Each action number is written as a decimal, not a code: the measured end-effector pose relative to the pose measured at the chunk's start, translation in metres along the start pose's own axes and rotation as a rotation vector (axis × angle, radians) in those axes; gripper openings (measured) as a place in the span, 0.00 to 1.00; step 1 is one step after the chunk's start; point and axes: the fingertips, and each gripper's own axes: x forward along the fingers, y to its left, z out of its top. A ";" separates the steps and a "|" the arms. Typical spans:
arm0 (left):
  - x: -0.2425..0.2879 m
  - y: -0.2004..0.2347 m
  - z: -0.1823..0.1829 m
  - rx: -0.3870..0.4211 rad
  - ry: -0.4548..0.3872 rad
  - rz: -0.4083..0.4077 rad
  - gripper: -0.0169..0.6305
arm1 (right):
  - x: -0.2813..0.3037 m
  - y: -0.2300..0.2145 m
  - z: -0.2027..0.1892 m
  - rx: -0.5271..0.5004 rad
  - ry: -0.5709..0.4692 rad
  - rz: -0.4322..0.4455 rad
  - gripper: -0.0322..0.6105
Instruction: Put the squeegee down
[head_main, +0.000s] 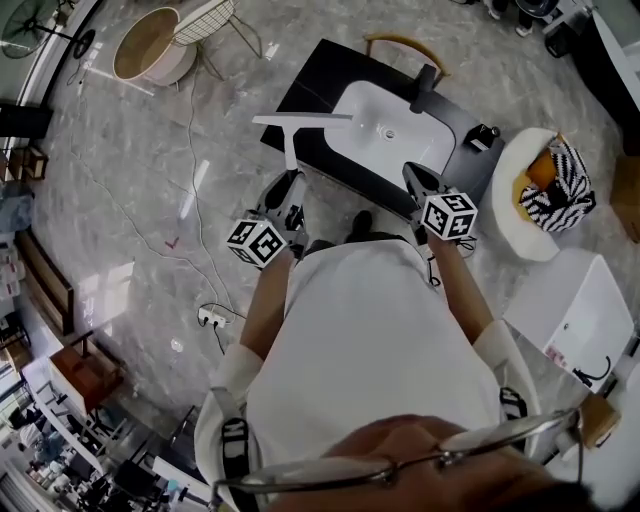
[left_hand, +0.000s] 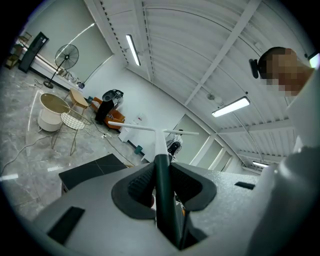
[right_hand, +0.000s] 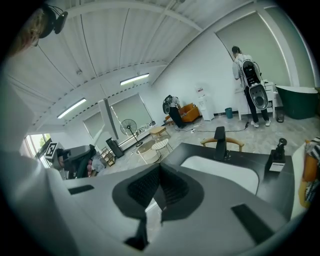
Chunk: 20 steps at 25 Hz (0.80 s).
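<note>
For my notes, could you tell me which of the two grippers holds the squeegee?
The left gripper: its jaws clamp the squeegee by its dark handle; the right gripper is shut, empty.

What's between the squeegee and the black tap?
The white basin lies between the squeegee and the tap; the head view shows it.

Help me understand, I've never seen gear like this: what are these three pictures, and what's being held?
A person holds a two-jaw gripper in each hand. The head view comes from a camera on their head, looking down; the other two come from cameras riding on the grippers. The left gripper is clamped on the dark handle of a white squeegee. The right gripper is shut and empty. Ahead stands a black counter with a white sink and a black tap.
</note>
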 end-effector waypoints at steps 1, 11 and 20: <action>0.004 -0.001 0.000 0.000 -0.004 0.006 0.17 | -0.001 -0.006 0.002 0.004 -0.001 -0.004 0.05; 0.037 -0.002 0.004 0.022 0.001 0.023 0.17 | -0.004 -0.039 0.014 0.043 -0.024 -0.027 0.05; 0.055 0.012 0.014 0.037 0.042 -0.005 0.17 | 0.001 -0.038 0.016 0.065 -0.050 -0.068 0.05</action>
